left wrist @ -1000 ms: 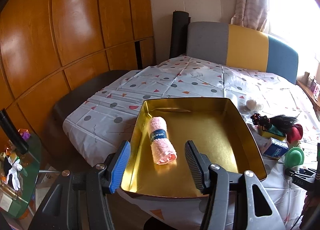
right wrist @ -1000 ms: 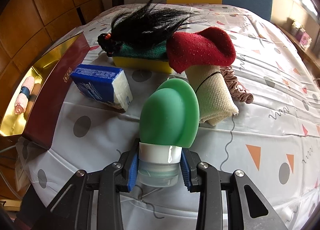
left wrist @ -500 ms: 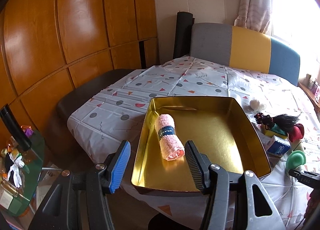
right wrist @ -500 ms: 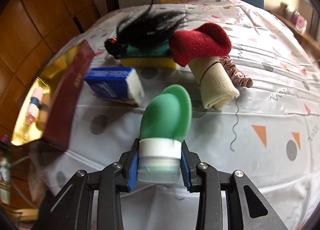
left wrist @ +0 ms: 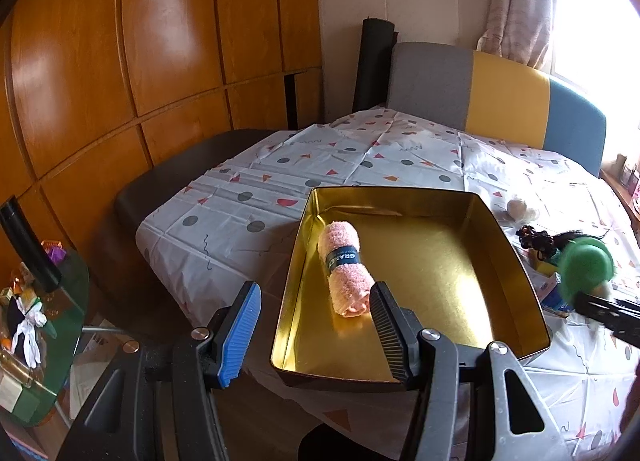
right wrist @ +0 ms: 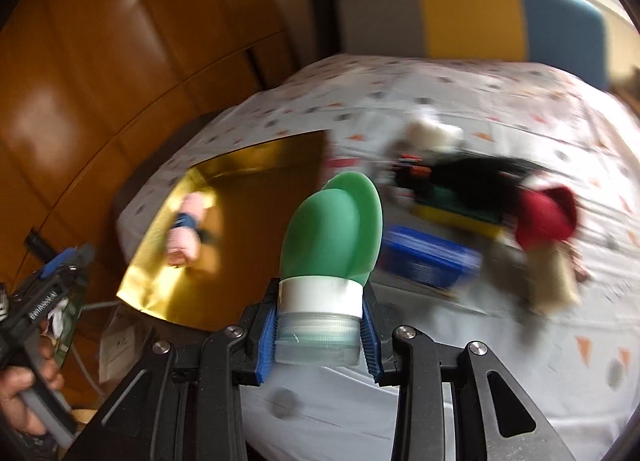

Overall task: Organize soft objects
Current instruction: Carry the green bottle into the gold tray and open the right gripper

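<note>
A soft green squeeze bottle (right wrist: 332,229) with a white collar and clear cap is clamped by its cap in my right gripper (right wrist: 318,335), lifted above the tablecloth and near the gold tray's right side. From the left wrist view the green bottle (left wrist: 586,269) hovers just right of the gold tray (left wrist: 532,301). A rolled pink towel (left wrist: 346,269) with a dark band lies inside the tray at its left. My left gripper (left wrist: 310,331) hangs open over the tray's near left corner, with nothing between its fingers.
On the cloth right of the tray lie a blue tissue pack (right wrist: 430,263), a black hairpiece (right wrist: 476,177) on a green-yellow sponge, a red cloth (right wrist: 546,219) and a beige roll. A glass side table (left wrist: 36,325) stands at left, a padded bench (left wrist: 492,89) behind.
My right gripper has lifted the green bottle off the cloth and carried it left toward the tray. The left gripper has stayed where it was, still open.
</note>
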